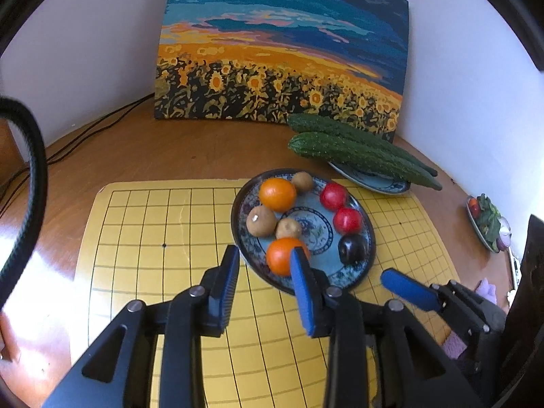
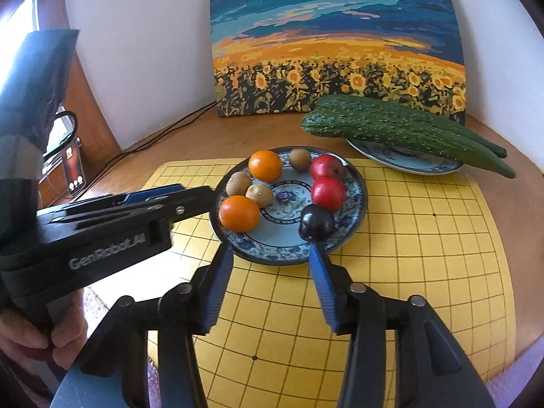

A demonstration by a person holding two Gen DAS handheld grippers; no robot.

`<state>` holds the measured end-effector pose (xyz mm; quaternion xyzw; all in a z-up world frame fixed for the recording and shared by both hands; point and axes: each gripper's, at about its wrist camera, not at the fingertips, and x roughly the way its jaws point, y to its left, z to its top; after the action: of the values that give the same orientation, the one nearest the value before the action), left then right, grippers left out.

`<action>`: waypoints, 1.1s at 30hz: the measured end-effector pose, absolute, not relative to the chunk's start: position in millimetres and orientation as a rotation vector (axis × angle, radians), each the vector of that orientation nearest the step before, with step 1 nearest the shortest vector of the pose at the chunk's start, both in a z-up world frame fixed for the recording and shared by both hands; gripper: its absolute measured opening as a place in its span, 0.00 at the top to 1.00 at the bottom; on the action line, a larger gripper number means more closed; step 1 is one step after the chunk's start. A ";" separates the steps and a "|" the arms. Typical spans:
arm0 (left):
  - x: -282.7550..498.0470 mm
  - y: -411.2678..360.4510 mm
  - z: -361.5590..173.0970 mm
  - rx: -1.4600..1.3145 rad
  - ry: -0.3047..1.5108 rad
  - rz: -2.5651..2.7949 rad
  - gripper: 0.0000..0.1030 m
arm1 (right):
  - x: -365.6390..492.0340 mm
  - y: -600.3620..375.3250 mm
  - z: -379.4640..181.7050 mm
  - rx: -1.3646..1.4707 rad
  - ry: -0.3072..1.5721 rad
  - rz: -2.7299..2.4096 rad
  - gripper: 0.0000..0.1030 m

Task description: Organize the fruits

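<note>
A blue patterned plate [image 1: 353, 272] [image 2: 282, 244] on the yellow grid mat holds two oranges [image 1: 277, 193] [image 2: 239, 213], three brown kiwis [image 1: 261, 221] [image 2: 259, 194], two red apples [image 1: 347, 221] [image 2: 328, 193] and a dark plum [image 1: 353, 248] [image 2: 317, 226]. My left gripper [image 1: 263, 258] is open and empty, just short of the plate's near rim, by the near orange. My right gripper [image 2: 270, 255] is open and empty at the plate's near edge, below the plum. It also shows in the left wrist view [image 1: 408, 287]. The left gripper shows side-on in the right wrist view [image 2: 176, 197].
A second plate [image 1: 374, 182] [image 2: 404, 161] behind carries two cucumbers [image 1: 360, 156] [image 2: 401, 129]. A sunflower painting [image 1: 282, 51] [image 2: 336, 40] leans on the wall. The yellow grid mat [image 1: 163, 238] [image 2: 425, 238] covers the wooden table. Cables [image 1: 85, 132] run at the left. A salad dish [image 1: 488, 221] sits far right.
</note>
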<state>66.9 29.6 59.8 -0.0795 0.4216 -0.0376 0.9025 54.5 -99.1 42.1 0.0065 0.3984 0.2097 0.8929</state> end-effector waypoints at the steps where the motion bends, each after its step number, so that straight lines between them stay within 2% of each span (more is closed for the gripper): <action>1: 63.6 28.8 60.5 -0.163 0.872 -0.076 0.68 | 53.8 -101.3 42.5 0.013 0.827 0.429 0.48; 8: 46.3 24.0 61.0 -0.159 0.872 -0.038 0.56 | 50.3 -116.8 40.2 0.010 0.846 0.394 0.40; 12: 38.1 22.2 55.2 -0.173 0.878 -0.011 0.51 | 47.2 -124.1 37.2 0.002 0.850 0.377 0.39; 33: 38.4 3.1 20.6 -0.107 0.938 0.042 0.48 | 52.3 -139.4 17.3 -0.006 0.892 0.299 0.39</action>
<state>38.4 3.1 20.6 -0.0517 0.4518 0.0201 0.8904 52.3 -139.4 17.3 -0.0029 0.4296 0.1441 0.8915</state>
